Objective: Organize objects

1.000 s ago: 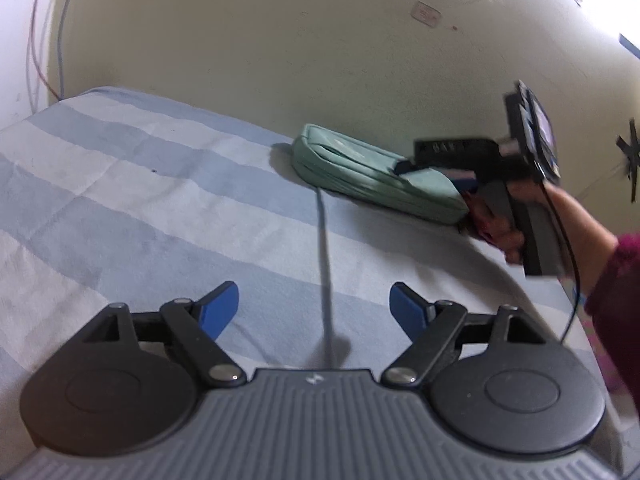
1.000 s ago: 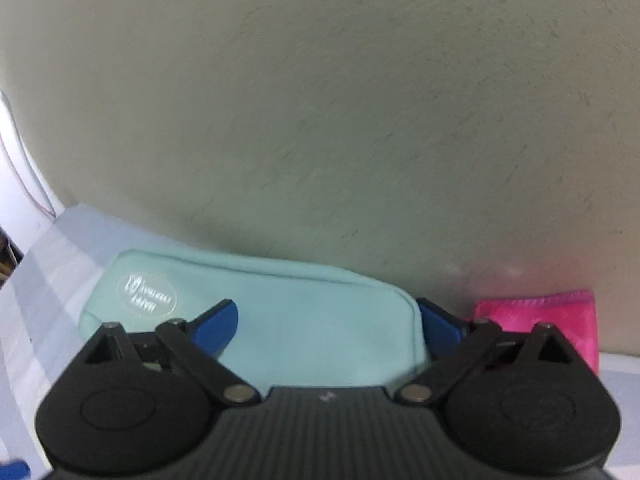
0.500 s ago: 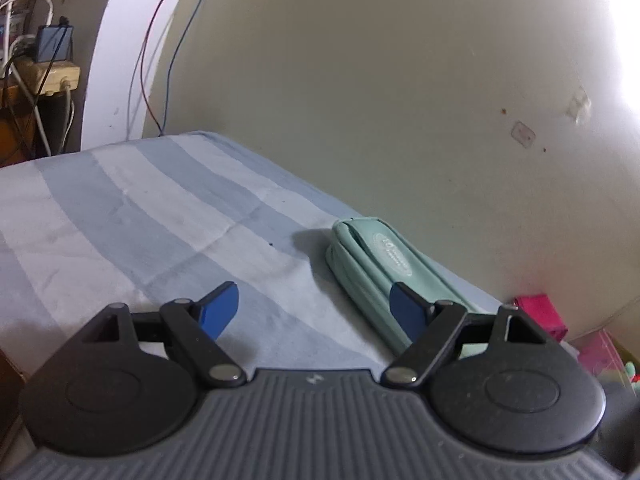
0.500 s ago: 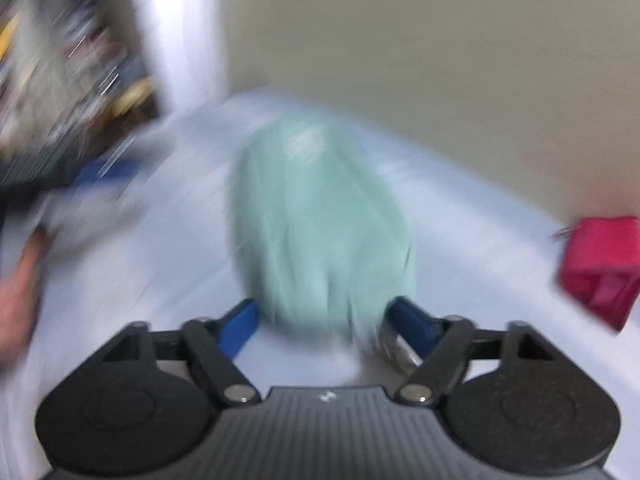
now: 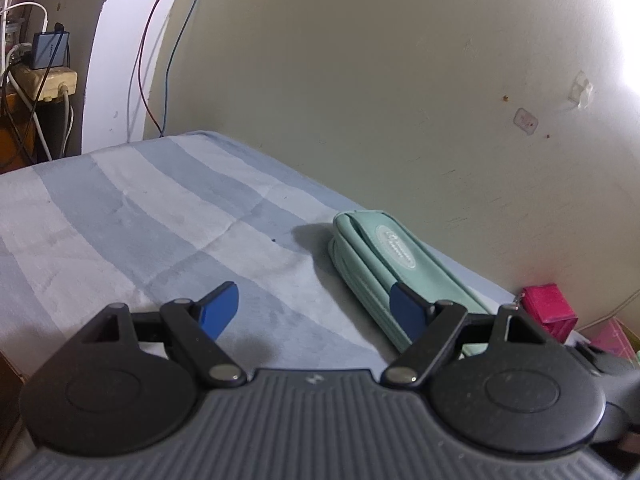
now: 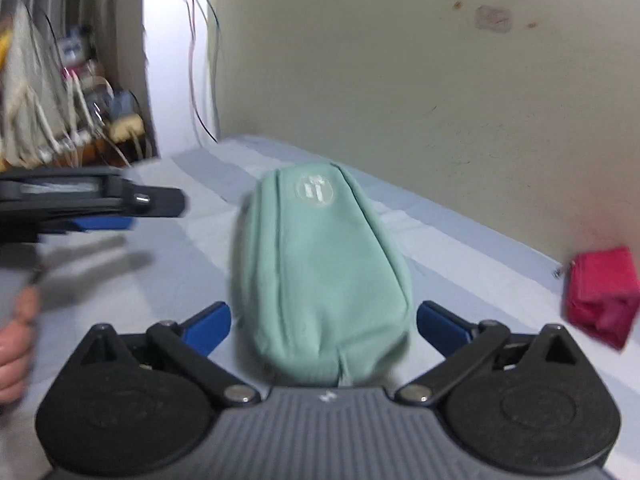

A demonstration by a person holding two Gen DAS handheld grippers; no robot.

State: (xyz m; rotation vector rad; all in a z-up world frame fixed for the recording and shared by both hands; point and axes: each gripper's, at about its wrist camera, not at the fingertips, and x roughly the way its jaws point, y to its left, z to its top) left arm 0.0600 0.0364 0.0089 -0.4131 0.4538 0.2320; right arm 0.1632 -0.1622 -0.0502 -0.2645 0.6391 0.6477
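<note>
A mint-green zip pouch (image 6: 320,272) lies on the blue-and-white striped bed sheet (image 5: 120,216) along the wall; it also shows in the left wrist view (image 5: 396,264). My right gripper (image 6: 323,322) is open, with its blue fingers on either side of the pouch's near end. My left gripper (image 5: 316,308) is open and empty, low over the sheet to the left of the pouch. It shows from the side in the right wrist view (image 6: 120,208).
A small pink folded pouch (image 6: 600,292) lies by the wall right of the green pouch, also in the left wrist view (image 5: 548,308). The wall (image 5: 400,80) runs close behind. Cables and a power strip (image 5: 44,80) sit beyond the bed's far left end.
Both grippers swung left. The right gripper turned from facing the pouch's long side to its end and now straddles it. The left gripper moved nearer the pouch.
</note>
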